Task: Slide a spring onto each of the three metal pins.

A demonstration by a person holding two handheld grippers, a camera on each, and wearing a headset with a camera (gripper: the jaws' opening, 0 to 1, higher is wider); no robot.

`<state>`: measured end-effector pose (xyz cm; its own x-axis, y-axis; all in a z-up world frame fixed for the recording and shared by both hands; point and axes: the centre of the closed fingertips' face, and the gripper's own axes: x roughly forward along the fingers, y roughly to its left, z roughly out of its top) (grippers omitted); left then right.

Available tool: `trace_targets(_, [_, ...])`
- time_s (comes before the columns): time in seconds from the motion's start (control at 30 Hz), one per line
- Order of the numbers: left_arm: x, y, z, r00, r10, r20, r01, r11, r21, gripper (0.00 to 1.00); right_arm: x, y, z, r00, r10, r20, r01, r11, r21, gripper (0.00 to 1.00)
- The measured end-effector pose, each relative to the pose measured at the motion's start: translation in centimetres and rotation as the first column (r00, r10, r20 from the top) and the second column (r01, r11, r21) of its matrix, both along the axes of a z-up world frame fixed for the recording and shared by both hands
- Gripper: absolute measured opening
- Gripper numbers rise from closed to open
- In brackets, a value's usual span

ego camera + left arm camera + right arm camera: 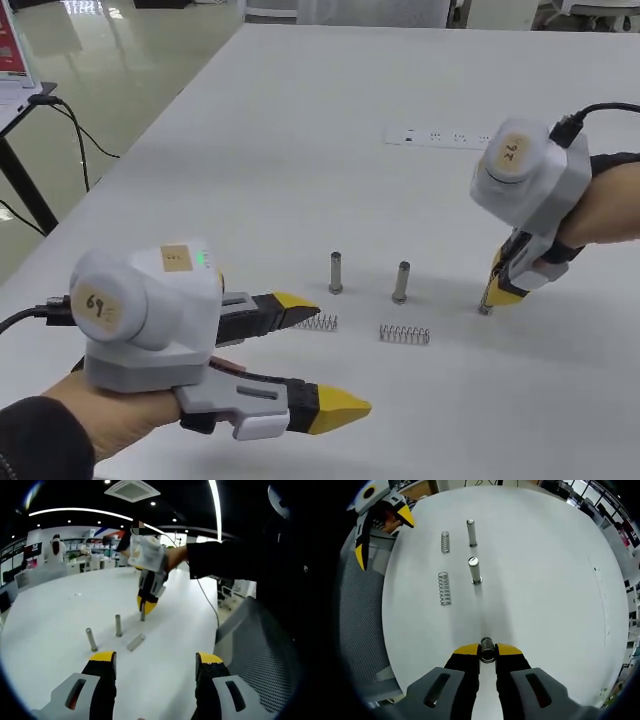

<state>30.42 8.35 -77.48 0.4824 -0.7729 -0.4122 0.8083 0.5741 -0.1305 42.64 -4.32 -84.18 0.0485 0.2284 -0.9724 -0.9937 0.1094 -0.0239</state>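
White counter point(300, 150) carries two bare upright pins, the left pin point(336, 272) and the middle pin point(402, 282), with the left spring point(320, 322) and the middle spring point(404, 334) lying loose just near of them. At the right end of the row, the right gripper point(490, 298) is closed on the third spring point(487, 650), tips down at what is judged to be the third pin point(142, 613). The first fitting is therefore in hand and two remain. Count: three springs, three pins; the left gripper point(325, 355), jaws apart and empty, hovers at the near left.
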Motion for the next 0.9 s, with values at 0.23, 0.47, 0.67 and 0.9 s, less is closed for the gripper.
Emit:
trace_targets(0.23, [0.02, 0.06, -0.03, 1.000, -0.001, -0.001, 0.001, 1.000, 0.000, 0.59, 0.01, 0.01, -0.48, 1.000, -0.009, -0.006, 0.009, 1.000, 0.001, 0.09])
trace_targets(0.47, [-0.03, 0.09, -0.11, 1.000, -0.003, -0.004, 0.003, 1.000, 0.002, 0.59, -0.02, 0.04, -0.63, 1.000, -0.013, -0.007, 0.013, 1.000, 0.006, 0.09])
trace_targets(0.67, [-0.09, 0.06, -0.11, 1.000, -0.004, -0.005, 0.004, 1.000, 0.002, 0.59, 0.06, -0.01, -0.83, 1.000, -0.008, 0.003, 0.008, 1.000, 0.009, 0.11])
trace_targets(0.9, [-0.13, 0.03, -0.11, 1.000, -0.007, -0.005, 0.007, 1.000, 0.003, 0.59, 0.17, -0.06, -0.62, 1.000, -0.010, 0.015, 0.010, 1.000, 0.023, 0.16])
